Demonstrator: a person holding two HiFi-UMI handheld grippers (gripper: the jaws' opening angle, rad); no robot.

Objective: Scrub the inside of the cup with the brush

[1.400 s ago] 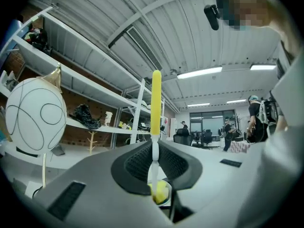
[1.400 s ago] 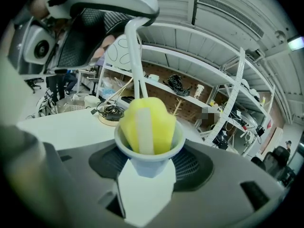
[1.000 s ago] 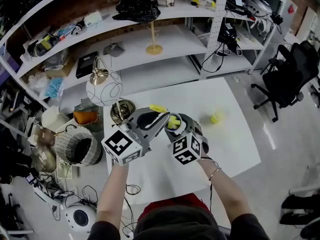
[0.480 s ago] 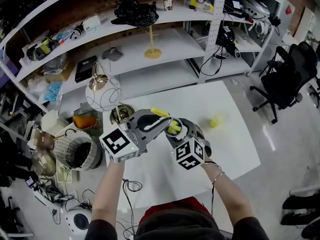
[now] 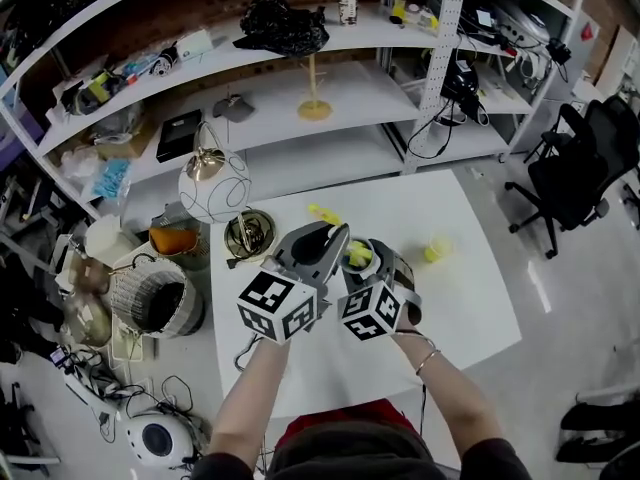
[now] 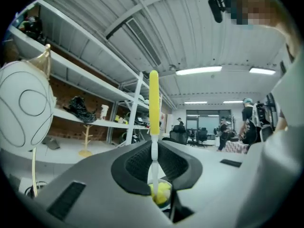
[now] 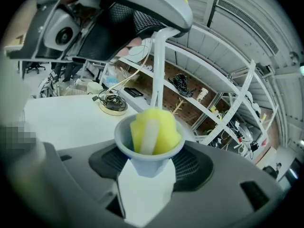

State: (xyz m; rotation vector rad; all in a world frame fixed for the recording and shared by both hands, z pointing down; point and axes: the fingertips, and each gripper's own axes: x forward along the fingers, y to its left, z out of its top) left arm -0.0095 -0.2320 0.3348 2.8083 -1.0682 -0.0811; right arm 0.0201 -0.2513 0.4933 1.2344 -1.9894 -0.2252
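I'm looking down from the head view at a white table (image 5: pixel 455 313), with both hand-held grippers raised over its middle and close together.

The left gripper (image 5: pixel 330 238) is clamped on the brush (image 6: pixel 153 99). In the left gripper view its two dark pads are pinched together on the thin white stem, and the yellow handle stands up above them. The brush runs down past the jaws into the cup below.

The right gripper (image 7: pixel 148 169) is gripping the cup (image 7: pixel 142 167), a small pale cup with a blue-grey rim. Its jaws stand wide, one pad on each side of the cup's white body. The cup's mouth opens toward the left gripper, which fills the top of the right gripper view.

The brush's yellow sponge head (image 7: pixel 164 127) sits inside the cup and fills most of the opening, with the white stem rising out of it. In the head view the cup shows as a yellow spot between the two grippers, held above the table and not resting on it.

A small yellow object (image 5: pixel 435 251) lies on the table, well apart to the right; I cannot tell what it is. A round brass item (image 5: pixel 246 234) sits at the table's left edge, near a white globe lamp (image 5: pixel 210 183). A black office chair (image 5: pixel 585 158) stands at the far right.
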